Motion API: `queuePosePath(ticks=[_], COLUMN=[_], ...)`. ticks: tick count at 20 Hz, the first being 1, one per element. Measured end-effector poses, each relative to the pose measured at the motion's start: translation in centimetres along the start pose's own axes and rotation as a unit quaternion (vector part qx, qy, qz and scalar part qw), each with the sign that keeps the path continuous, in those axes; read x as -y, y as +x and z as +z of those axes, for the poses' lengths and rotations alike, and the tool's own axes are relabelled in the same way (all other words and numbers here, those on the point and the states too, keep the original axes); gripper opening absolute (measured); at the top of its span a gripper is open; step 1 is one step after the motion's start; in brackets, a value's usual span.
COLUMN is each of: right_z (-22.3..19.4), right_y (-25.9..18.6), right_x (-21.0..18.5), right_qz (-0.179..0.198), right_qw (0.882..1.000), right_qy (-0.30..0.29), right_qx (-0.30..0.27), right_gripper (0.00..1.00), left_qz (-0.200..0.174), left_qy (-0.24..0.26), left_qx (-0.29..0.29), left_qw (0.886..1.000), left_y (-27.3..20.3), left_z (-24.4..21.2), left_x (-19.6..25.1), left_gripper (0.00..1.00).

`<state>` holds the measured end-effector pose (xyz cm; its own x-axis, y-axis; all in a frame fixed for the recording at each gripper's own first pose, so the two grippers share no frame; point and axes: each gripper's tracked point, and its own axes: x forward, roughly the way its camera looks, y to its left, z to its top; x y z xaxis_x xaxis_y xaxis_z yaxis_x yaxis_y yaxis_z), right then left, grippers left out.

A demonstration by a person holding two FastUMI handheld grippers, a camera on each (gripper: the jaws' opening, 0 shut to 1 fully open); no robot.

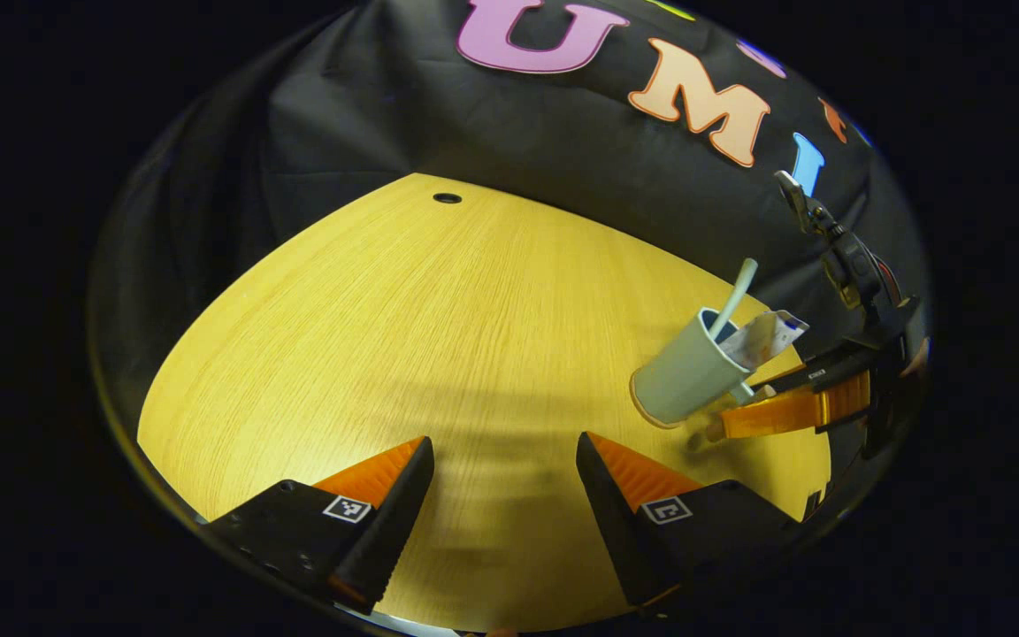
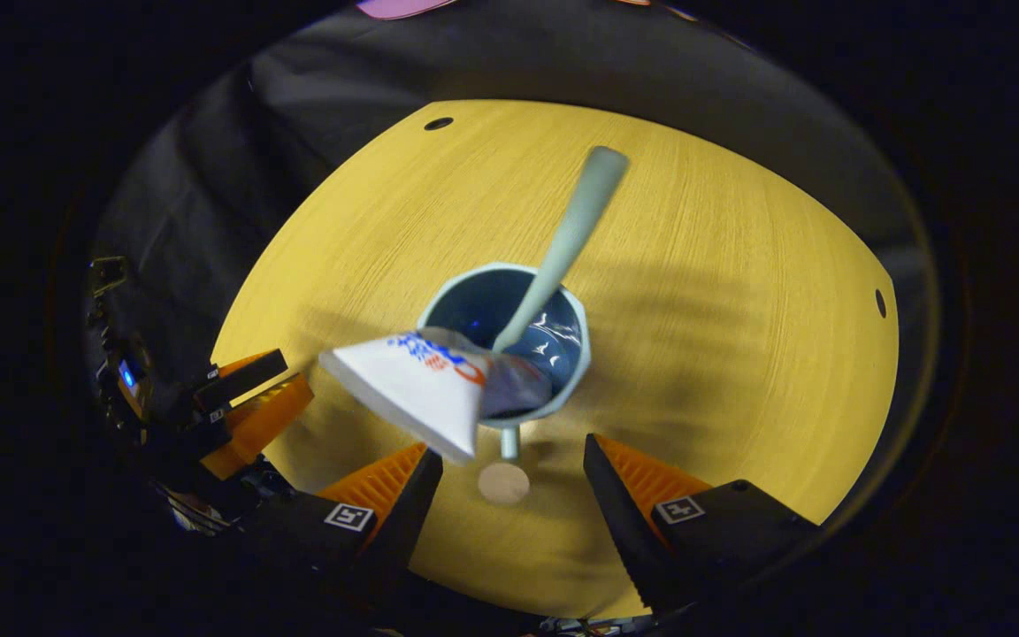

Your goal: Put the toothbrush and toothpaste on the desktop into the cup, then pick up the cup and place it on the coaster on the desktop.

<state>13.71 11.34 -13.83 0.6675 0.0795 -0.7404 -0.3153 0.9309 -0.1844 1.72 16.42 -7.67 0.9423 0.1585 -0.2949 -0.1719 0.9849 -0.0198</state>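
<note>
A pale grey-green cup [image 1: 685,379] stands at the right of the wooden table [image 1: 439,354]. A thin brown rim under its base looks like the coaster [image 1: 648,416]. In the cup lean a pale toothbrush [image 1: 733,296] and a white toothpaste tube [image 1: 770,336]. My left gripper [image 1: 502,442] hangs open over bare table, well left of the cup. From above, the right gripper view shows the cup [image 2: 563,292], toothbrush [image 2: 576,226] and tube [image 2: 412,389]. My right gripper [image 2: 511,449] is open, its fingers on either side of the cup's handle [image 2: 509,440] without touching it.
A small round tan disc [image 2: 503,483] lies blurred just below the handle. The table has small dark holes near its far edge [image 1: 447,197] and at the right [image 2: 880,303]. The black cloth wall stands behind. The other gripper [image 2: 244,407] shows at the left.
</note>
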Motion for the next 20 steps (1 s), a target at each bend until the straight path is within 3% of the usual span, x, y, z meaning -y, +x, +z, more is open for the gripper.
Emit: queuePosePath(ticks=[6, 8, 10, 14, 15, 16, 20], right_z=[-3.8, -4.4, -5.2, -7.2, -7.6, -7.9, -9.6], right_y=[-3.1, -3.8, -4.9, -6.6, -7.1, -7.6, -9.3], right_x=[4.3, 5.9, 7.2, 11.0, 11.8, 12.5, 15.3], right_qz=[0.017, 0.018, 0.019, 0.005, 0.003, 0.002, -0.011], right_qw=[0.996, 0.993, 0.991, 0.985, 0.983, 0.980, 0.973], right_qy=[0.077, 0.096, 0.114, 0.139, 0.148, 0.157, 0.176], right_qx=[0.043, 0.061, 0.075, 0.102, 0.109, 0.118, 0.146], right_gripper=[0.99, 0.95, 0.99, 0.99, 0.95, 0.99, 0.99], left_qz=[0.009, 0.012, 0.007, 0.012, 0.012, 0.010, -0.006], left_qy=[0.022, 0.027, 0.024, 0.028, 0.030, 0.032, 0.026], left_qx=[0.010, 0.013, 0.015, 0.028, 0.031, 0.033, 0.039], left_qw=[1.000, 0.999, 1.000, 0.999, 0.999, 0.999, 0.999], left_y=[-2.1, -2.8, -3.3, -4.0, -4.1, -4.1, -4.2], left_z=[0.6, 0.5, 0.2, 0.3, 0.1, 0.0, -0.5], left_x=[3.8, 5.4, 7.5, 11.0, 11.8, 12.6, 15.7], left_gripper=[0.94, 0.94, 0.94, 0.94, 0.94, 0.94, 0.94])
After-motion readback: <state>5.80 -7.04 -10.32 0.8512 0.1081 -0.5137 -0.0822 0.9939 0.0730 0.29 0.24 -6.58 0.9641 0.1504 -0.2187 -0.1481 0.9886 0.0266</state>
